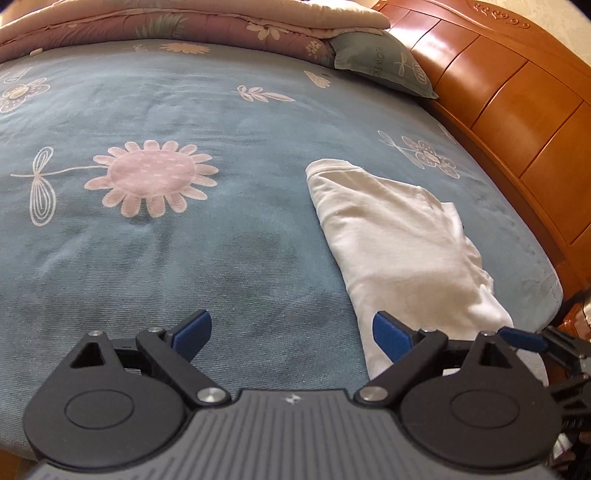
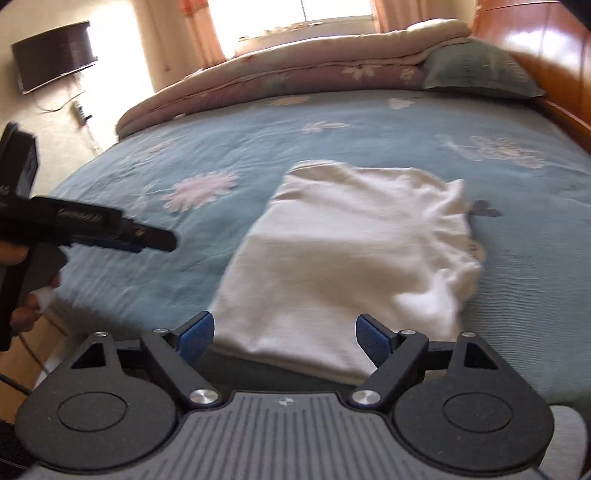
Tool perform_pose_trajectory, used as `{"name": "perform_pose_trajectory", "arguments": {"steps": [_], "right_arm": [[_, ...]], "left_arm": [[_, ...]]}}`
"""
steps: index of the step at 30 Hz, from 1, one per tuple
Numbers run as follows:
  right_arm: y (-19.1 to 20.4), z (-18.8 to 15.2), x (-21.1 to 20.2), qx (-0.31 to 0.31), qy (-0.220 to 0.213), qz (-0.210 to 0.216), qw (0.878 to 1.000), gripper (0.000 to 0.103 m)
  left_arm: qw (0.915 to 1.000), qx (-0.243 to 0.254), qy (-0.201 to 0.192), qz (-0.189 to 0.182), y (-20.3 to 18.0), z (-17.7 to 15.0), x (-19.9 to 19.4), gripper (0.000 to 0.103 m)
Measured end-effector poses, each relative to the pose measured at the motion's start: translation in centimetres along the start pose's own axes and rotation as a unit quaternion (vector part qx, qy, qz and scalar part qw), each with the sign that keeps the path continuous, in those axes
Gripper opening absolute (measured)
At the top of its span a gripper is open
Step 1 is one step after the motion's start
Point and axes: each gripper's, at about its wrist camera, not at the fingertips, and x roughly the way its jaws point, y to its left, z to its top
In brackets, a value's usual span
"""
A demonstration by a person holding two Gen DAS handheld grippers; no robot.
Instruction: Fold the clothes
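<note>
A white garment (image 1: pixel 399 251), folded into a rough rectangle, lies flat on the blue flowered bedsheet (image 1: pixel 147 240) near the bed's right side. My left gripper (image 1: pixel 291 332) is open over bare sheet; its right pad (image 1: pixel 388 334) overlaps the cloth's near left edge. In the right wrist view the garment (image 2: pixel 343 258) fills the middle, and its near edge lies between the wide-apart pads of my right gripper (image 2: pixel 285 334), which is open and pinches nothing. The left gripper (image 2: pixel 147 240) shows at the left, held by a hand, above the sheet and apart from the cloth.
A folded quilt (image 1: pixel 184 26) and a grey-green pillow (image 1: pixel 380 62) lie along the far side of the bed. A wooden headboard (image 1: pixel 517 110) runs down the right. A television (image 2: pixel 55 55) hangs on the left wall, with wooden floor (image 2: pixel 44 339) below the bed's near left corner.
</note>
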Motion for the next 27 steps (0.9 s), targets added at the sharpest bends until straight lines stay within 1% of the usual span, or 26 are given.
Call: {"name": "perform_pose_trajectory", "arguments": {"steps": [2, 4, 5, 7, 10, 12, 13, 14, 16, 17, 18, 20, 22, 24, 27], "right_arm": [[-1.5, -0.3, 0.4, 0.022, 0.014, -0.027, 0.999, 0.088], [-2.3, -0.9, 0.5, 0.036, 0.027, -0.046, 0.998, 0.087], [-2.3, -1.0, 0.3, 0.037, 0.026, -0.046, 0.998, 0.088], [-1.9, -1.0, -0.3, 0.025, 0.014, -0.039, 0.999, 0.088], [-1.6, 0.1, -0.8, 0.000, -0.020, -0.076, 0.997, 0.088], [-2.3, 0.4, -0.4, 0.006, -0.013, -0.085, 0.996, 0.085], [-2.7, 0.5, -0.2, 0.010, -0.007, -0.087, 0.996, 0.081], [-3.0, 0.3, 0.0, 0.011, 0.002, -0.084, 0.996, 0.079], [-3.3, -0.4, 0.2, 0.012, 0.010, -0.069, 0.997, 0.070], [-3.4, -0.8, 0.3, 0.013, 0.013, -0.061, 0.998, 0.068], [-3.5, -1.0, 0.3, 0.012, 0.014, -0.055, 0.998, 0.062], [-3.6, -1.3, 0.3, 0.007, 0.011, -0.045, 0.999, 0.046], [-4.1, -1.3, 0.3, 0.006, 0.017, -0.043, 0.999, 0.020], [-5.0, -1.4, 0.0, 0.011, 0.020, -0.042, 0.999, 0.005], [-6.9, -1.8, -0.9, 0.032, 0.024, -0.034, 0.999, 0.005]], "left_arm": [[1.0000, 0.005, 0.004, -0.005, -0.1, -0.2, 0.3, 0.094], [0.9999, 0.004, 0.008, -0.010, -0.1, -0.3, 0.5, 0.094], [0.9999, 0.003, 0.009, -0.012, -0.1, -0.4, 0.5, 0.094], [0.9999, 0.000, 0.009, -0.013, 0.1, -0.3, 0.5, 0.094], [0.9999, -0.001, 0.009, -0.005, 0.2, -0.2, 0.5, 0.094], [0.9999, -0.001, 0.011, -0.005, 0.2, -0.3, 0.5, 0.094], [0.9999, -0.001, 0.012, -0.006, 0.2, -0.3, 0.4, 0.094], [0.9999, -0.001, 0.014, -0.006, 0.1, -0.4, 0.5, 0.094], [0.9998, 0.000, 0.019, -0.003, 0.0, -0.4, 0.7, 0.094], [0.9998, 0.001, 0.022, -0.001, -0.1, -0.5, 0.8, 0.094], [0.9997, 0.004, 0.026, 0.001, -0.4, -0.5, 1.0, 0.094], [0.9994, 0.015, 0.030, 0.003, -1.1, -0.5, 1.1, 0.094], [0.9991, 0.028, 0.031, 0.002, -1.9, -0.5, 1.1, 0.094], [0.9988, 0.039, 0.031, -0.001, -2.7, -0.5, 1.0, 0.094], [0.9984, 0.046, 0.033, 0.001, -3.6, -0.3, 1.1, 0.094]]}}
